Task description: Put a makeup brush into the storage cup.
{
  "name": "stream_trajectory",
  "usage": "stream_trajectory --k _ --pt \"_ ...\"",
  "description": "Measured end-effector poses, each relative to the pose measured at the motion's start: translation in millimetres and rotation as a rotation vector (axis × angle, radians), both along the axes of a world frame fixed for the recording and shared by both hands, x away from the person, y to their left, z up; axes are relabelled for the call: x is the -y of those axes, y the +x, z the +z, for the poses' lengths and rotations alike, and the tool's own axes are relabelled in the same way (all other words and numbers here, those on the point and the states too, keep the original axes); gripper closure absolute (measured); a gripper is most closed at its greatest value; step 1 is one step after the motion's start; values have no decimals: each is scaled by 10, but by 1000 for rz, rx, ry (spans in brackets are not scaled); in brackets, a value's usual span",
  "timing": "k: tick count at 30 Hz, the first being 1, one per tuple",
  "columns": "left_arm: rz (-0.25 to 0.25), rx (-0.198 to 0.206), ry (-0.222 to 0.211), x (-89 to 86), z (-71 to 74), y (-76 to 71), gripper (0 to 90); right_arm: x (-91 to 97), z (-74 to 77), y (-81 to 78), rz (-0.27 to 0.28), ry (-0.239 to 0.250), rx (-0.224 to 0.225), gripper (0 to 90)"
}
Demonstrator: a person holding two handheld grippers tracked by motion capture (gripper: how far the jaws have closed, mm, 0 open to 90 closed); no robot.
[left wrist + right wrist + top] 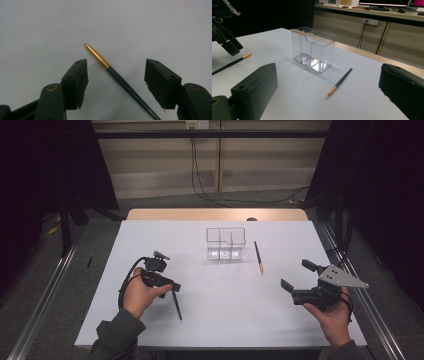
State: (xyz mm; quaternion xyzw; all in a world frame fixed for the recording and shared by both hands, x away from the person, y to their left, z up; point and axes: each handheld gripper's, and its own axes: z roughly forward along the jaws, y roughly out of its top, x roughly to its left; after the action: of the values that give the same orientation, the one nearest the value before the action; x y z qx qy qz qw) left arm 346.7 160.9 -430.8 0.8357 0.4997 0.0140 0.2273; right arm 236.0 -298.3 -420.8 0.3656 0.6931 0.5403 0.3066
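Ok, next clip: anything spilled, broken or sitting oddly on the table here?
Nothing stands out. The clear organizer stands upright and empty. One brush lies flat beside it; another brush lies flat between the open jaws of the left gripper. The right gripper is open, holding nothing.

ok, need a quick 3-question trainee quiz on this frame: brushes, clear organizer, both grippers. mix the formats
1. True or false: the left gripper is shut on the near brush.
2. Multiple choice: where is the far brush?
A. standing in the clear organizer
B. lying on the table beside the organizer, on the right gripper's side
C. held in the right gripper
3. Fill in: the organizer's compartments hold ____ brushes.

Key:
1. False. Its jaws stand open on either side of the brush, which lies on the table between them.
2. B
3. No; it stands empty, as the right gripper view shows.
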Motion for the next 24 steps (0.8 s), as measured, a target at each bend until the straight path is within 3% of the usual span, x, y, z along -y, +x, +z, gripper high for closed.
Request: stream_trajectory --k 8,15,24 --pt "58 -28 -5 -10 -65 1 395 5 -1 2 2 -1 0 15" --pt "62 -63 3 12 -113 1 439 8 -1 2 1 -6 3 17" --pt "73 -79 5 27 -145 14 478 5 -6 4 0 -3 1 18"
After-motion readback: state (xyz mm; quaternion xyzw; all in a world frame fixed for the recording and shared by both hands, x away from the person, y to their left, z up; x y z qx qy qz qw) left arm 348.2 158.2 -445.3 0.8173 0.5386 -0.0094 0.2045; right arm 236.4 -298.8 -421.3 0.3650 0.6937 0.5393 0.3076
